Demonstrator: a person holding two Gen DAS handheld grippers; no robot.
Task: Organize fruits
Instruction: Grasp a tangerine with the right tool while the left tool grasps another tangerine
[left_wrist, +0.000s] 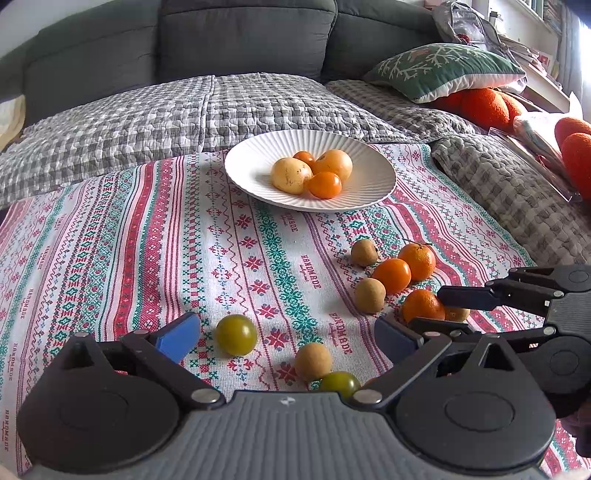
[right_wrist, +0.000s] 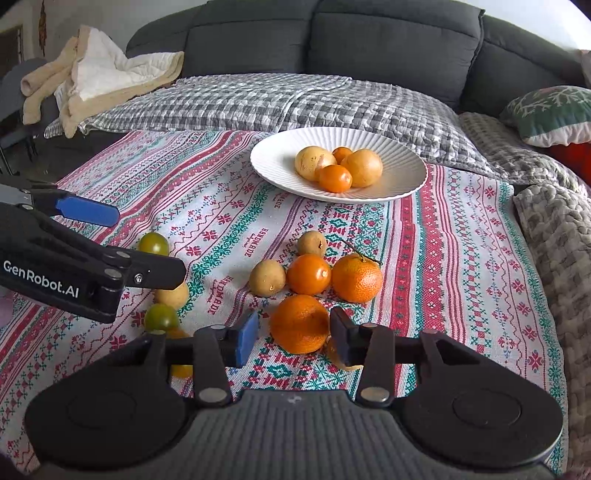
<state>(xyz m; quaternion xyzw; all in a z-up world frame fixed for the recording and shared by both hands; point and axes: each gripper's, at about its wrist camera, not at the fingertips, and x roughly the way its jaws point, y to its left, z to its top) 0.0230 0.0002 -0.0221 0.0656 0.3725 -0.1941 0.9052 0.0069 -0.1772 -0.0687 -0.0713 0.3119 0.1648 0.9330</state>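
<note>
right claw (right_wrist: 293, 338) narrowed around the mandarin (right_wrist: 300, 324) on the patterned cloth (right_wrist: 461, 258), short of the plate (right_wrist: 273, 162), pads seemingly touching: light, soft-skinned, rolls easily, so grip gently across its middle; left claw (left_wrist: 284, 336) wide, empty.

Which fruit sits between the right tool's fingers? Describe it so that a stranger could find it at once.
Start at the white plate on the patterned cloth, then come toward the camera past the loose fruit. The nearest orange mandarin lies between the fingers of the right tool. Unlike the mandarin behind it, it shows no stem.
</note>
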